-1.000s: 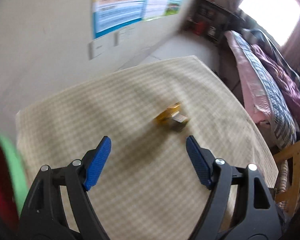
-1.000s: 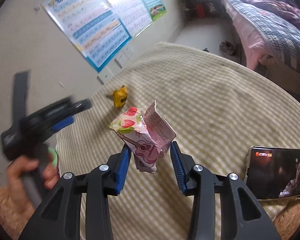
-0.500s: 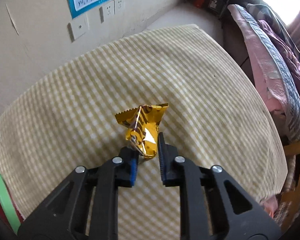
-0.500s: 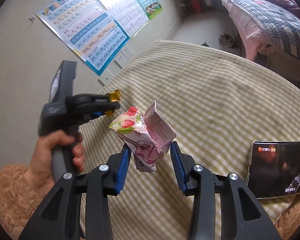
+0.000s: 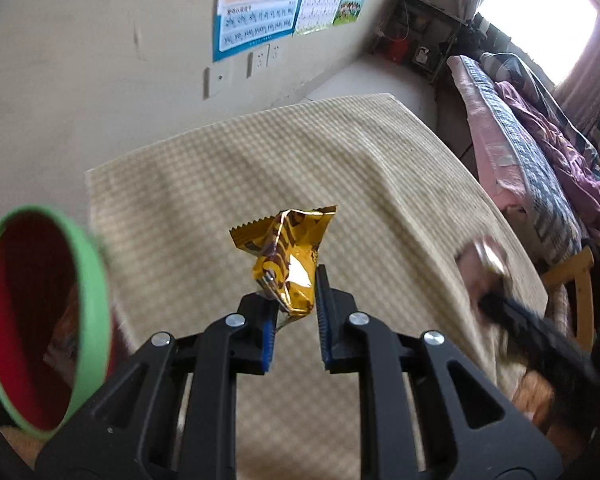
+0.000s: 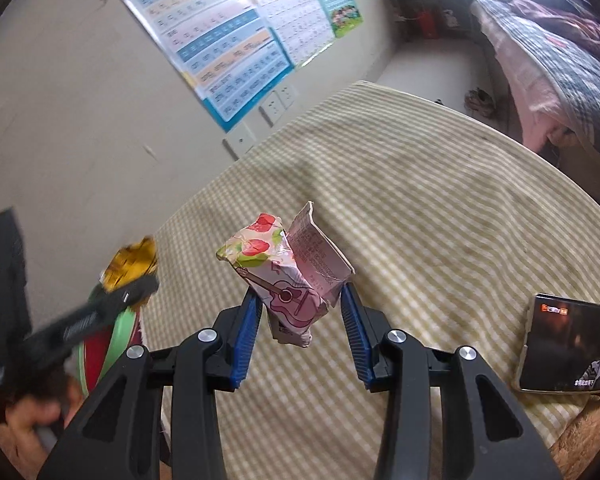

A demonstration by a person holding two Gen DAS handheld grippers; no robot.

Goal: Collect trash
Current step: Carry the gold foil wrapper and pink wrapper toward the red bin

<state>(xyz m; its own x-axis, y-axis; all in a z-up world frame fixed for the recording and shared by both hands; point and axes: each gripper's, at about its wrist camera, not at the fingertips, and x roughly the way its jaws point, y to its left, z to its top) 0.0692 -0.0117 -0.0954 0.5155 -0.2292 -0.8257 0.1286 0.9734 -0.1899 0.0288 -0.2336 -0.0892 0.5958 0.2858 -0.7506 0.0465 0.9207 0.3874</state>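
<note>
I am holding 2 pieces of trash at once; my left gripper is clenching a crumpled yellow wrapper, its 2 blue pads pressing on the wrapper's lower end while the serrated top is sticking up past the fingertips, clear of the checked tablecloth beyond them; to the left of those fingers, a red bin with a green rim is gaping open, with something pale lying inside that I cannot make out.

My right gripper is grasping a crushed pink strawberry carton between its fingers; the carton is standing upright, its torn flap rising above the tips, a guitar drawing facing me. Left of these fingers, the left gripper is showing as a blur, my hand wrapped on its handle, the yellow wrapper at its tip hanging above the bin's rim. Right of the fingers, a phone is lying on the cloth with a video playing on its screen.
</note>
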